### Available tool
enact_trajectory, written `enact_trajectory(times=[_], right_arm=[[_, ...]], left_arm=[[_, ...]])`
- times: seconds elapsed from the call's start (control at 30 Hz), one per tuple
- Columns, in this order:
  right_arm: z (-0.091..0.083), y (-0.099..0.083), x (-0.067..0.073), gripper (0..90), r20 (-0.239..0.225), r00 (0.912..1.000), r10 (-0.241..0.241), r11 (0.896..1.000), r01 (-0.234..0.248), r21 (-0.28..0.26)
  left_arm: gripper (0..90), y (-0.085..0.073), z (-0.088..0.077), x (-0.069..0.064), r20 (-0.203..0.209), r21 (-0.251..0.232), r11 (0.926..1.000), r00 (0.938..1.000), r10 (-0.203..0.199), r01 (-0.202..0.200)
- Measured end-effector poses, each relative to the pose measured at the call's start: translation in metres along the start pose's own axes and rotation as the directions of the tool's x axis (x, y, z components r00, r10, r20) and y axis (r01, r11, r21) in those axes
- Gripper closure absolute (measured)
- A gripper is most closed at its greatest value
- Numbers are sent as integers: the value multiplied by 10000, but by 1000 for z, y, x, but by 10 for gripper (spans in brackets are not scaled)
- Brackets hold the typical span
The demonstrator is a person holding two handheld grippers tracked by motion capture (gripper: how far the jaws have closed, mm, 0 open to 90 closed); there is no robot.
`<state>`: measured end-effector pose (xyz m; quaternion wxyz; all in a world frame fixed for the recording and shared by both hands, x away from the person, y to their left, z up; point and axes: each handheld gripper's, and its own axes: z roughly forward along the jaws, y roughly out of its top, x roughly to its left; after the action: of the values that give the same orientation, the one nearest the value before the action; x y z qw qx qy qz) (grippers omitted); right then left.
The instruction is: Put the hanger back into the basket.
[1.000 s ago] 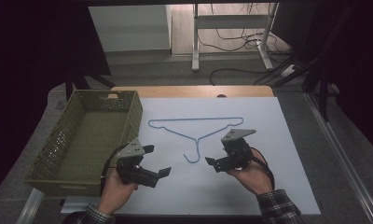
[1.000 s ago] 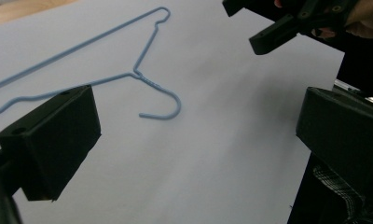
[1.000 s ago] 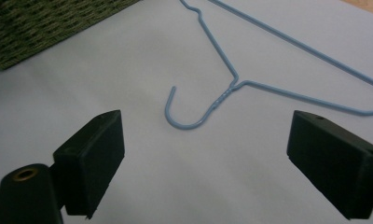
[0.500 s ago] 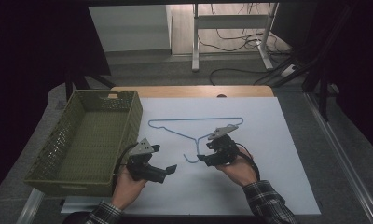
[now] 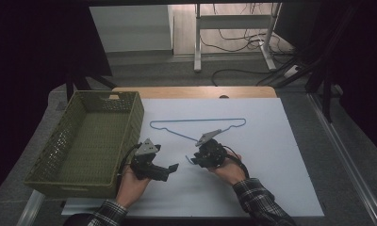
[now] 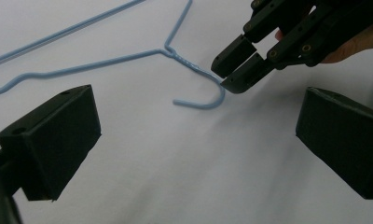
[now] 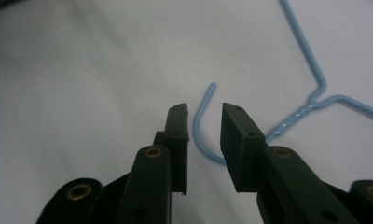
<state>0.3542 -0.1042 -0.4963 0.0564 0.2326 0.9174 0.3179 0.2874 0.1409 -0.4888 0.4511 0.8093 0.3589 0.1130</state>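
A light-blue wire hanger lies flat on the white sheet, its hook pointing toward the person. My right gripper is low over the sheet. Its jaws stand a narrow gap apart, one on each side of the hook's curve, with the right gripper not clamped on the wire. My left gripper hovers a short way left of the hook. The left gripper is wide open with nothing between its jaws, and it faces the right gripper.
A green mesh basket with nothing in it stands on the left, close beside my left hand. The white sheet covers most of the wooden table. Cables and desk legs lie on the floor beyond the table.
My right gripper has moved left to the hanger's hook and now straddles it. My left gripper has shifted a little to the right, toward the hook.
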Motion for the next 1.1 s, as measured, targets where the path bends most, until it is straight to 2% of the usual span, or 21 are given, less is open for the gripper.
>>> enact_trajectory(times=[0.13,0.23,0.47,0.73,1.03,1.1], right_arm=[[10,0,1,768,-127,9997,-192,9996,195,203],[16,0,1,775,-172,9992,-357,9989,362,307],[25,-3,-1,815,-195,9984,-540,9965,551,630],[23,1,-3,861,-409,9977,-546,9961,572,672],[7,13,-3,864,-579,9957,-717,9962,744,460],[5,15,-3,864,-619,9954,-731,9962,758,425]], left_arm=[[0,-1,3,3,307,-81,10000,9995,-13,15],[0,-1,7,4,390,-69,10000,9992,24,-21],[1,0,13,8,347,39,9999,9993,-115,114],[1,2,17,9,290,287,9992,9992,-279,271],[6,1,17,11,152,581,9962,9977,-657,647],[5,1,19,11,2,666,9955,9977,-672,671]])
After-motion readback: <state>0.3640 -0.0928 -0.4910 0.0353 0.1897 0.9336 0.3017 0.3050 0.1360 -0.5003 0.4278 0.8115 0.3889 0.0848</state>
